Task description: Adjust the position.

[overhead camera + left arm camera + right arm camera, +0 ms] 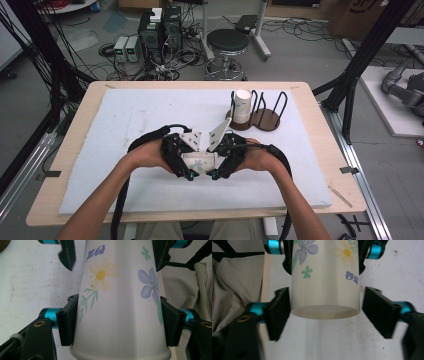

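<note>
High view: near the counter's (pixel 75 200) front edge, the left claw (pixel 189 175) pinches a flowered paper cup (pixel 200 162) by its wide rim end. The right claw (pixel 214 175) brackets the narrow base, one pad touching, the other a sliver apart; likely a handover, needing it to clamp first. Hands hide most of the cup. Another cup (pixel 242 106) stands in the rack (pixel 260 119) toward the far right corner.
</note>
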Tool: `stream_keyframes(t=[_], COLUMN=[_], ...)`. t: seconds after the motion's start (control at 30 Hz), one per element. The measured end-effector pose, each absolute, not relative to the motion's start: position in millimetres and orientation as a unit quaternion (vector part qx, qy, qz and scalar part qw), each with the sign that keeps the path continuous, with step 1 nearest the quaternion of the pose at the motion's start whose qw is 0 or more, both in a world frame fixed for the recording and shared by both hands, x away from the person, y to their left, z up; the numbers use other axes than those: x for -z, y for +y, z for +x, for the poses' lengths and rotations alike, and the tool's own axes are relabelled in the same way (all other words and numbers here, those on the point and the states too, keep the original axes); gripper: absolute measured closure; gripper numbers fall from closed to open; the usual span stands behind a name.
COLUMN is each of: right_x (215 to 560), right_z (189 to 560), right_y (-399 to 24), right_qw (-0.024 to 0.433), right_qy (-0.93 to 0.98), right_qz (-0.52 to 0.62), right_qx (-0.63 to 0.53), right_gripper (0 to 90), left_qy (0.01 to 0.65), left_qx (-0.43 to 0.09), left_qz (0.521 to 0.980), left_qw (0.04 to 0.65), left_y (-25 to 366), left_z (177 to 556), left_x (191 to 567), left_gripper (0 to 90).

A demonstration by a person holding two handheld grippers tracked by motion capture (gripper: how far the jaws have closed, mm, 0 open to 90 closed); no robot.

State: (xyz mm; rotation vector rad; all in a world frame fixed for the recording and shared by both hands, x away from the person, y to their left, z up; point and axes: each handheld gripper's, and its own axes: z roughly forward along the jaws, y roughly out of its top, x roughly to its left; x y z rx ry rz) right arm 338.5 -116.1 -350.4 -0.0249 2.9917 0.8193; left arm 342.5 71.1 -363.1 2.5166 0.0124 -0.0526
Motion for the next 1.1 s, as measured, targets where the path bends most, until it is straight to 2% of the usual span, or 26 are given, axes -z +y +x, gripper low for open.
stream_keyframes(t=[0.03, 0.2, 0.33, 0.4, 0.73, 1.1], right_x=[350.2, 350.6, 349.5, 350.0, 352.6, 354.4], right_z=[338.1, 338.1, 338.0, 337.9, 339.0, 340.5], right_y=[-115.6, -114.7, -115.6, -115.9, -118.2, -121.2], right_qw=[0.02, 0.024, 0.023, 0.022, 0.019, 0.016], right_qy=[0.964, 0.965, 0.965, 0.965, 0.964, 0.964], right_qz=[-0.011, -0.016, -0.015, -0.016, -0.012, -0.01], right_qx=[-0.263, -0.261, -0.261, -0.261, -0.263, -0.264], right_gripper=[34.8, 36.6, 36.7, 36.7, 36.6, 36.7], left_qy=[-0.001, 0.0, -0.003, -0.001, 0.007, 0.009], left_qx=[0.018, 0.016, 0.02, 0.022, 0.021, 0.015], left_qz=[0.953, 0.953, 0.949, 0.946, 0.942, 0.926], left_qw=[0.303, 0.302, 0.315, 0.323, 0.334, 0.376], left_y=[71.1, 71.2, 72.3, 72.8, 77.3, 85.9], left_z=[343.3, 343.5, 343.2, 343.2, 343.7, 343.6], left_x=[362.7, 363.1, 363.1, 363.6, 366.2, 351.5], left_gripper=[28.8, 29.1, 26.2, 21.3, 20.7, 20.7])
